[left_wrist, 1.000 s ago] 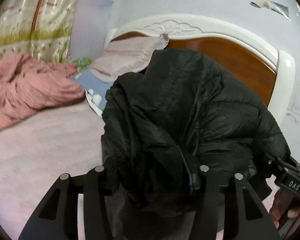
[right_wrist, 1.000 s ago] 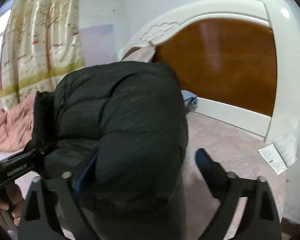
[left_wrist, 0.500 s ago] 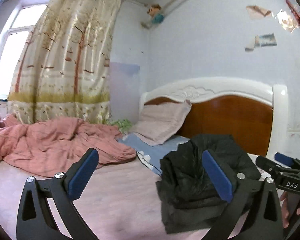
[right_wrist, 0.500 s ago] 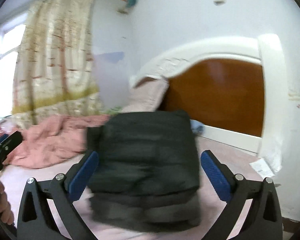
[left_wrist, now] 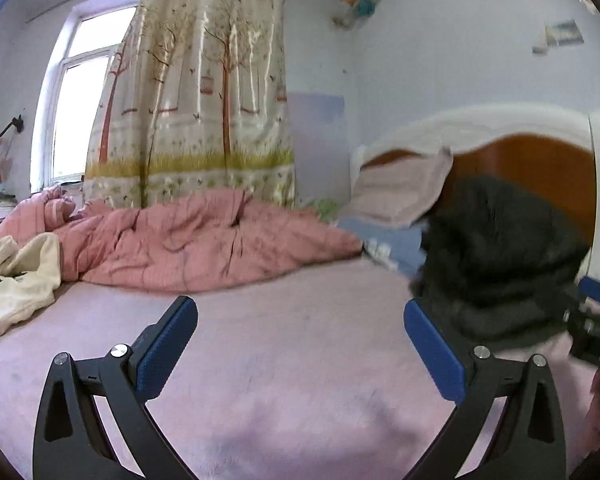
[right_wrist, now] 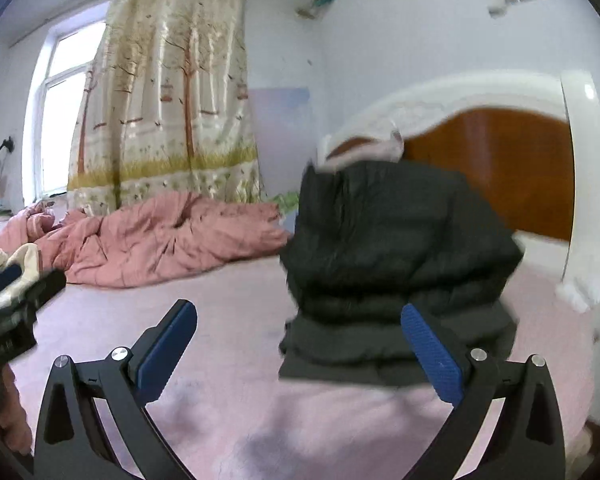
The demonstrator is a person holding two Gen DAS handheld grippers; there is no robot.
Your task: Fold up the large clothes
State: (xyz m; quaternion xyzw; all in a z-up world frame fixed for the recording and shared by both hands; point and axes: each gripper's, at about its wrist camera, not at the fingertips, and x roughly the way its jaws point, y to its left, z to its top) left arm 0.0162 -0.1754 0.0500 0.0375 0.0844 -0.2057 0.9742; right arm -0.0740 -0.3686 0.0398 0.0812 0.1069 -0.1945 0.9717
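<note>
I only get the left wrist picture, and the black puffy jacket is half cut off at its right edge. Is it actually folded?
Observer: Yes. In the right wrist view the black puffy jacket lies as a squared, layered bundle on the pink bed sheet.
Operator: Are the other tongs holding anything?
Observer: No. The right tongs have just been opening and stand wide, with nothing between their blue pads.
Operator: What's to the right of the jacket?
Observer: More pink sheet, running up to the white headboard post.
</note>
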